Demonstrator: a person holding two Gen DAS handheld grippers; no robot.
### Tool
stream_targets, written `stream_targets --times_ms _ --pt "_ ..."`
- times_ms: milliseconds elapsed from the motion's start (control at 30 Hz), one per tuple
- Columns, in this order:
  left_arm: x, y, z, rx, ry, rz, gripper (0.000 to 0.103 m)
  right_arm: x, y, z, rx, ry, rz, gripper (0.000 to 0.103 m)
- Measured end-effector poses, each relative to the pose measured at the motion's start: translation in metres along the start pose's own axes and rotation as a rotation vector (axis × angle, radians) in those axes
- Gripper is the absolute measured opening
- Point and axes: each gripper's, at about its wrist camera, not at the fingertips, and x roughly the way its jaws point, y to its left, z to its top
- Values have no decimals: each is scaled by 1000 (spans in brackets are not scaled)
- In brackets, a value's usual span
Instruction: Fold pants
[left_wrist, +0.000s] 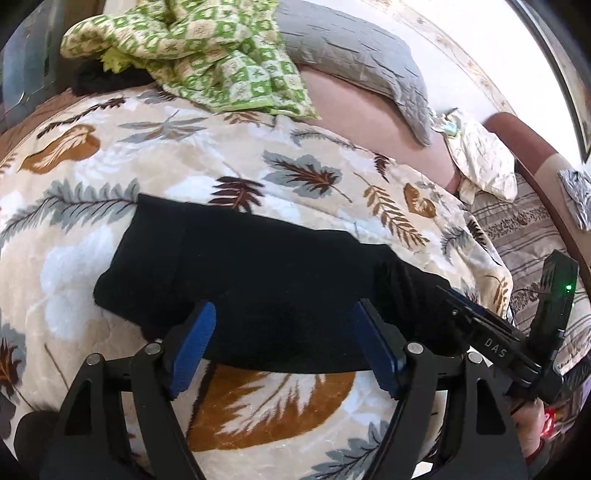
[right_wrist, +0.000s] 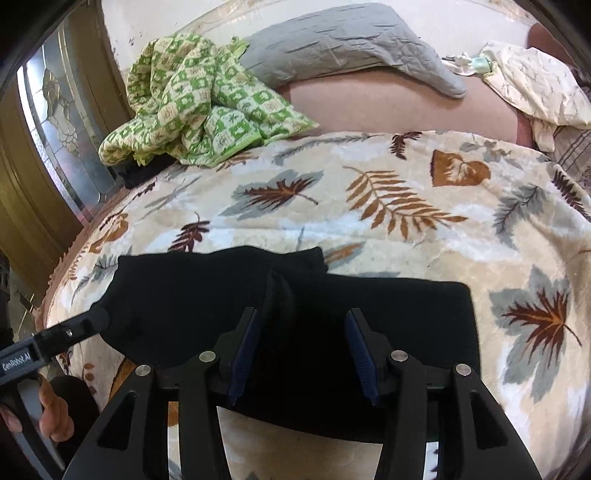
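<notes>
**Pants lie crosswise under both sets of jaws**

From my seat, the black pants (left_wrist: 251, 280) lie flat on the leaf-print blanket (left_wrist: 177, 147) of the bed, already doubled into a wide band. The band's long axis runs roughly from 9 to 3 o'clock across both wrist views, so the near edge faces me broadside.

My left gripper (left_wrist: 282, 345) hangs over the near edge with its jaws wide, holding nothing; the fabric fills the gap between the blue pads (left_wrist: 194, 345) but I cannot tell whether they touch it. My right gripper (right_wrist: 301, 356) sits over the other end (right_wrist: 388, 325), jaws also spread and empty, with a raised crease (right_wrist: 280, 291) at 12 o'clock just ahead of them.

Each gripper covers its own half, so neither is clearly nearer. I judge the next fold would carry one short end along that long axis toward the other.
</notes>
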Motion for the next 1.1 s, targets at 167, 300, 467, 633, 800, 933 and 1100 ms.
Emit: stream_targets --times_ms 167,300,467,633,800,933,1100 --pt "1 -6 0 4 7 -24 78 15 0 -6 -1 48 3 50" --pt "1 -3 -4 -3 23 -22 81 21 9 -6 -35 85 0 51" --pt "-6 7 -8 -25 29 -10 81 7 16 8 -21 15 55 55" --pt "-17 33 -14 -106 23 33 82 7 33 13 -33 -5 118 70" --pt "-22 62 -22 -208 22 43 85 20 56 20 -65 24 172 73" --pt "-14 73 -23 -242 43 83 85 31 77 23 -103 47 205 80" --pt "-8 76 -23 -248 42 145 85 46 93 27 -121 64 235 80"
